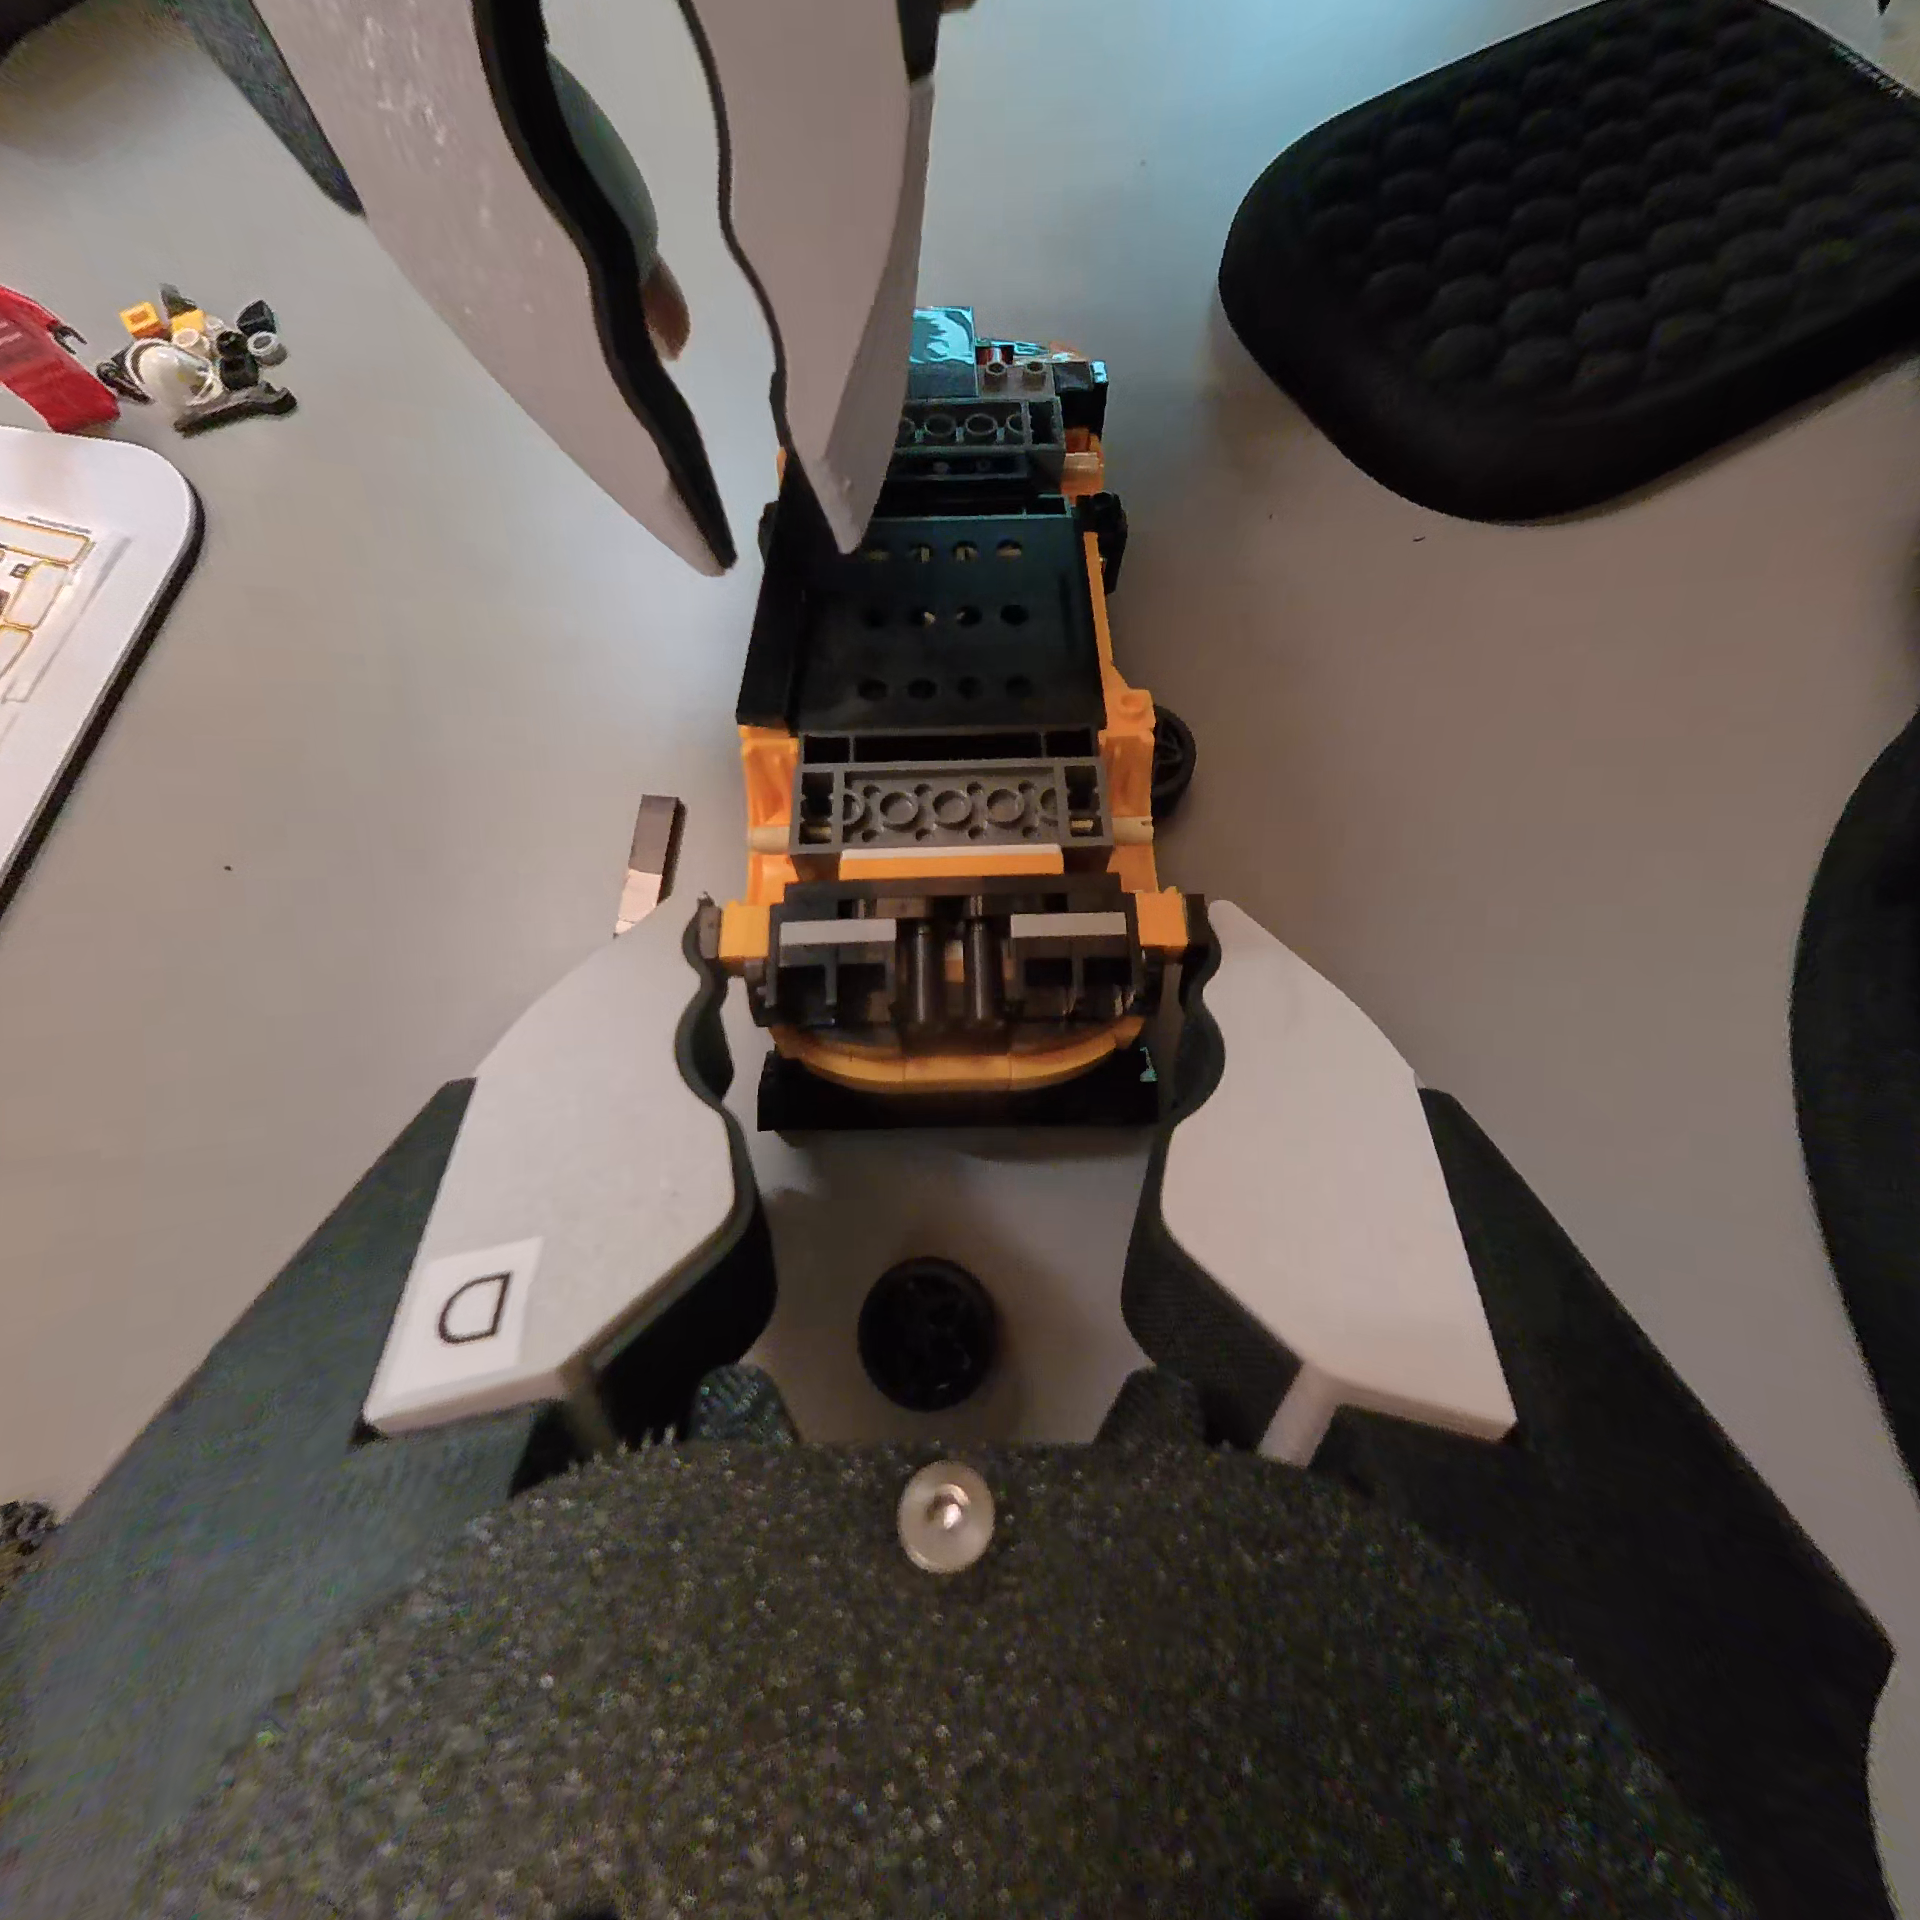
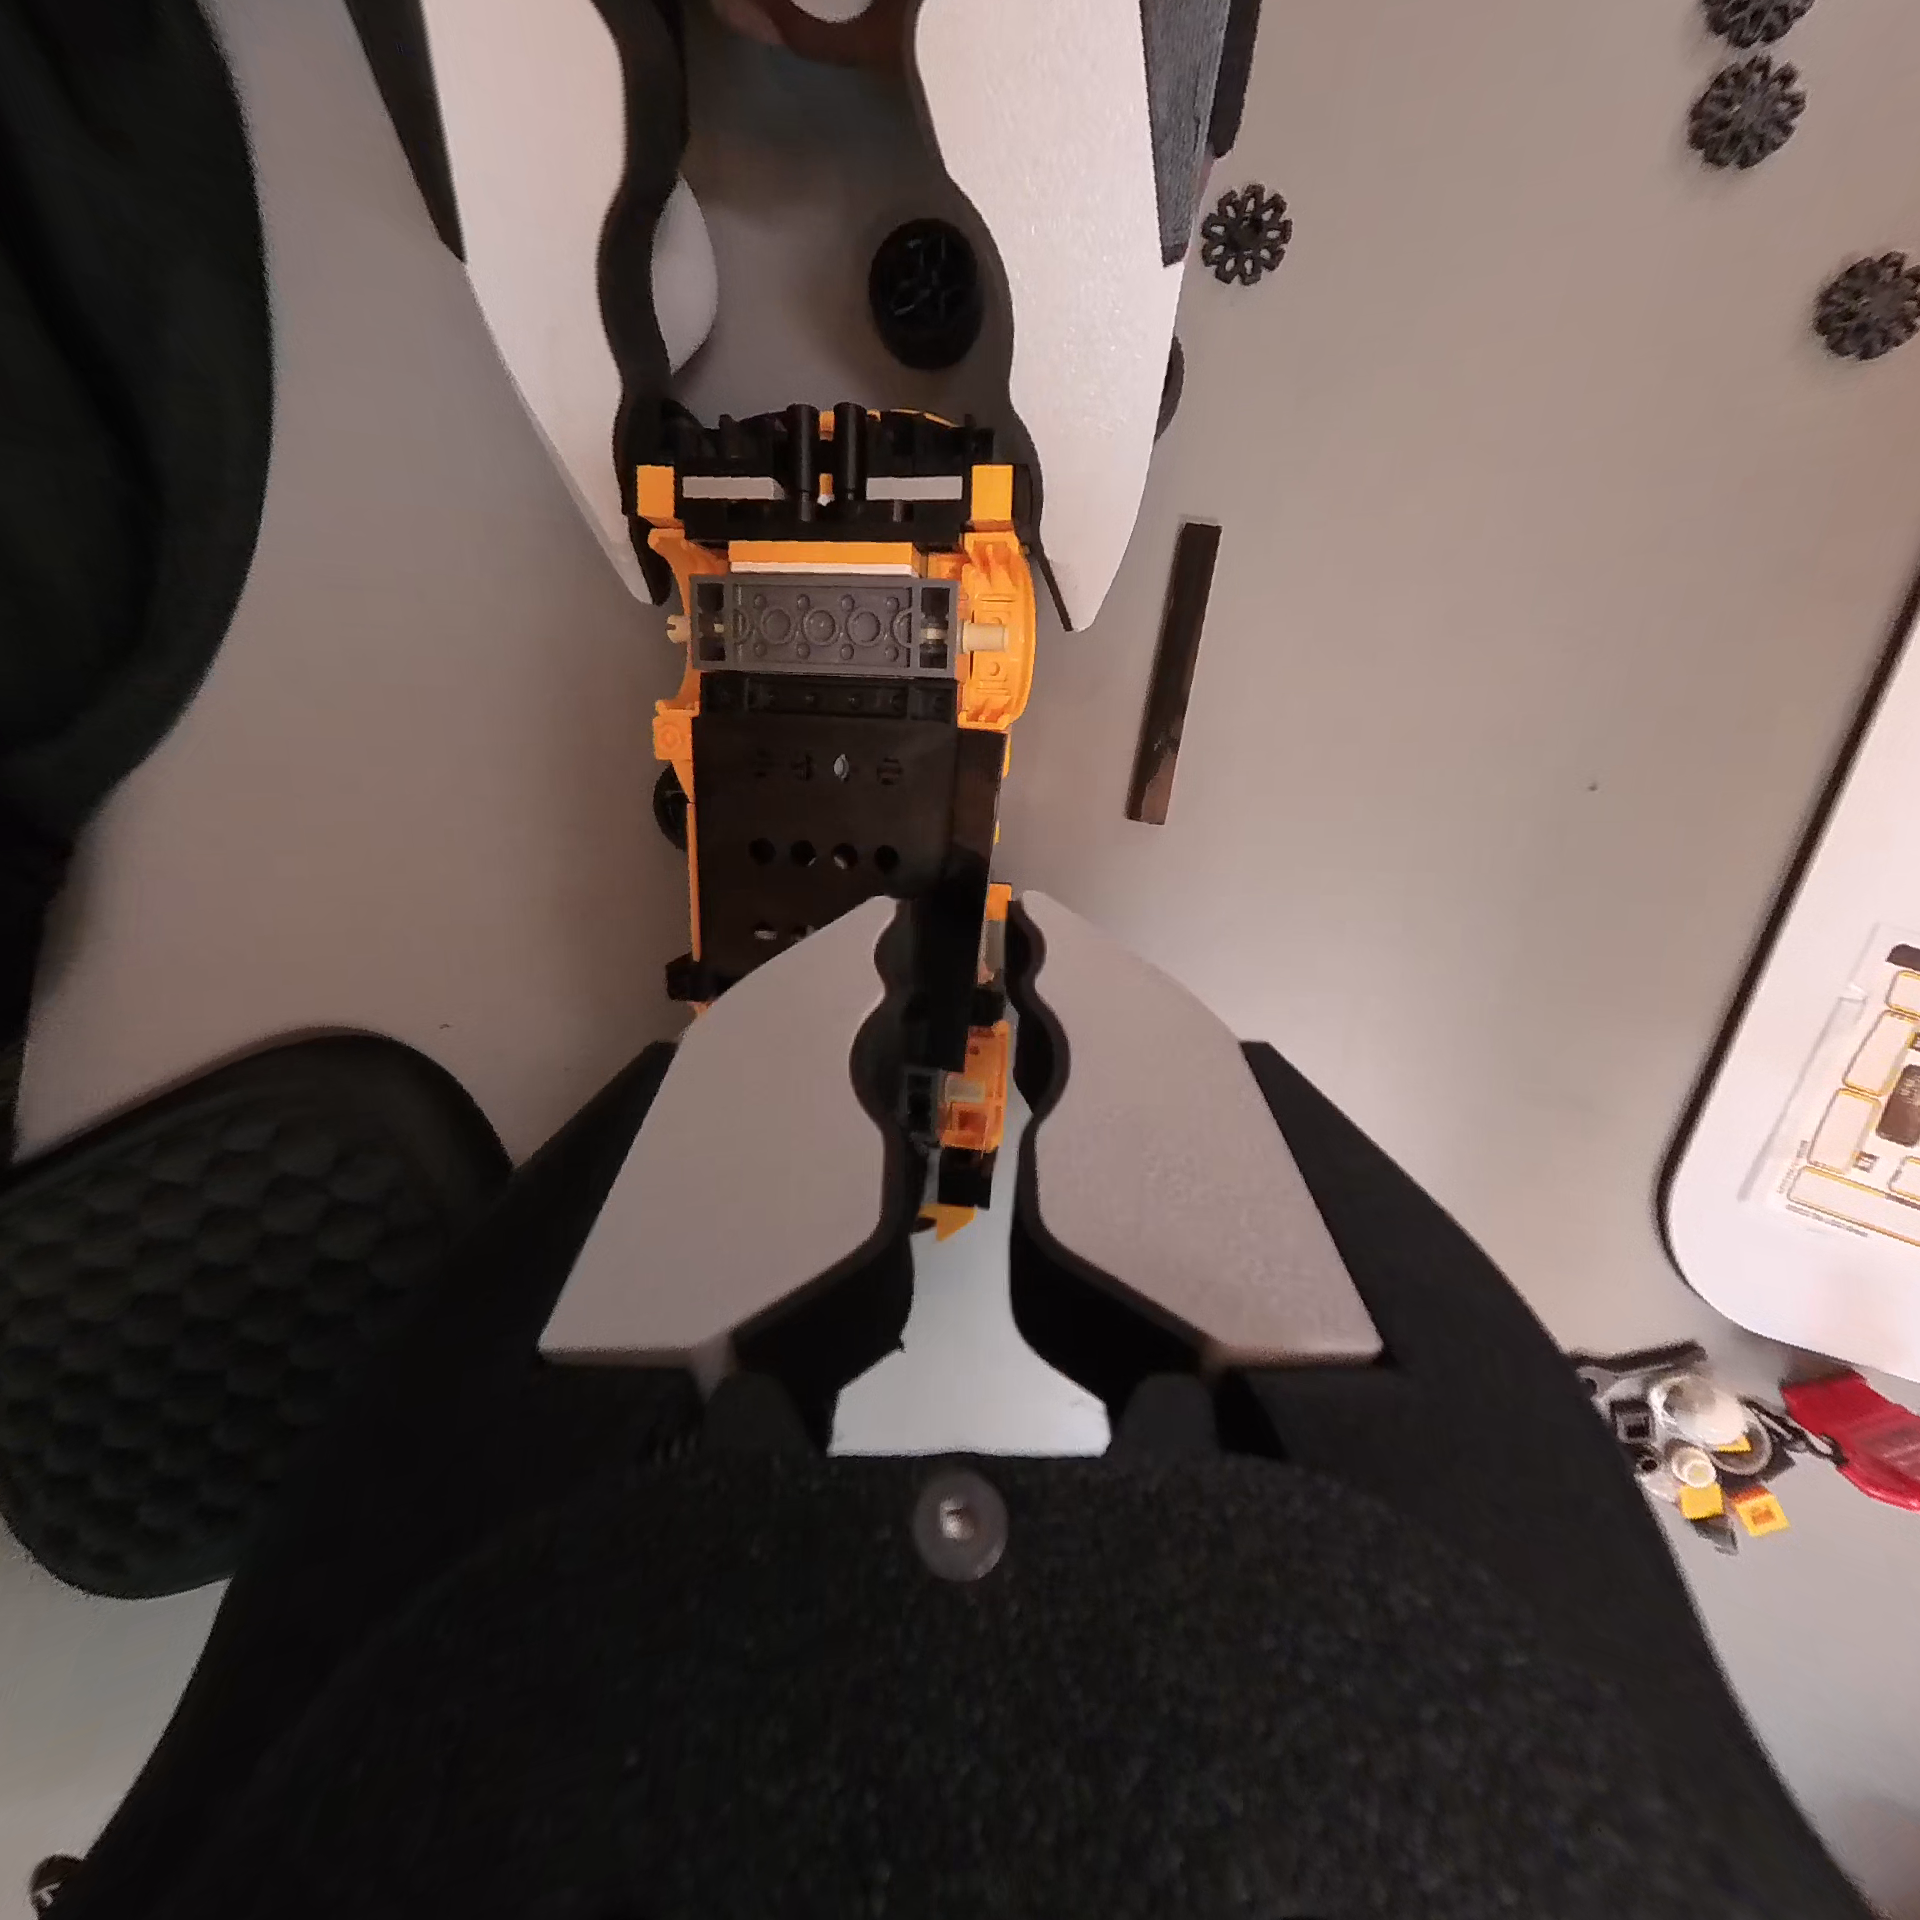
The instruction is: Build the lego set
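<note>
An orange and black lego car (image 1: 940, 727) lies upside down on a pale grey surface (image 1: 1455, 831), its studded underside facing up. The left claw (image 1: 951, 940) is clamped across one end of the car, one finger on each side. The right claw (image 2: 956, 925) sits at the opposite end, its fingers a little apart around a long black plate along the car's edge; whether they press it I cannot tell. A loose black wheel (image 1: 927, 1333) lies between the left claw's fingers. A thin black strip (image 2: 1174, 675) lies beside the car.
</note>
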Available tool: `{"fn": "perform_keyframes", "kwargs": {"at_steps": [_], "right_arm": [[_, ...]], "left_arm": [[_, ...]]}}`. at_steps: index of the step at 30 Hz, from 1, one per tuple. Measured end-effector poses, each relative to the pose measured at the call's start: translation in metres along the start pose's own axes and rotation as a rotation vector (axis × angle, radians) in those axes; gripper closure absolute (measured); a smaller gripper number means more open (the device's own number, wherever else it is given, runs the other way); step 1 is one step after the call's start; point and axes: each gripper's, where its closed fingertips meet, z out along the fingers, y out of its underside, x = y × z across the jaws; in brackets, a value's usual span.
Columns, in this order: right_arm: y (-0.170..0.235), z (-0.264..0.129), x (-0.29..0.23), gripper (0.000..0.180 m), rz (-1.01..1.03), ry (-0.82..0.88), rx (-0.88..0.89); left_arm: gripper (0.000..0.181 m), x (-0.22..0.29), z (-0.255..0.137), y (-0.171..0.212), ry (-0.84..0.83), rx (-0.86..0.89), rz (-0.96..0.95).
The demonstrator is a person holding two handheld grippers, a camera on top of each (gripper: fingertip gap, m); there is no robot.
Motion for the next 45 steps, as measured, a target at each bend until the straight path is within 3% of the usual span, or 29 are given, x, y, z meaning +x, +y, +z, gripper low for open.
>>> {"fn": "perform_keyframes", "kwargs": {"at_steps": [4,9,12,18,22,34,45], "right_arm": [[0.005,-0.008,-0.009,0.139,-0.011,0.06,0.005],[0.015,0.009,-0.022,0.09,0.031,0.133,-0.012],[0.013,0.02,-0.024,0.082,0.029,0.143,-0.033],[0.01,0.034,-0.022,0.09,0.001,0.124,-0.094],[0.012,0.038,-0.023,0.11,0.008,0.092,-0.111],[0.008,0.035,-0.022,0.111,0.011,0.085,-0.13],[0.012,0.013,-0.022,0.111,0.144,0.082,-0.047]], "left_arm": [[0.097,0.0,0.0,0.001,0.003,0.007,-0.002],[0.097,0.0,0.0,0.0,0.004,0.01,0.018],[0.097,0.0,0.0,0.0,-0.003,0.012,0.03],[0.097,0.0,-0.001,0.001,-0.011,0.017,0.055],[0.097,0.0,-0.001,0.002,-0.008,0.021,0.053],[0.095,-0.002,-0.005,0.004,0.017,0.039,0.03],[0.093,-0.02,-0.043,-0.024,0.128,0.292,-0.252]]}}
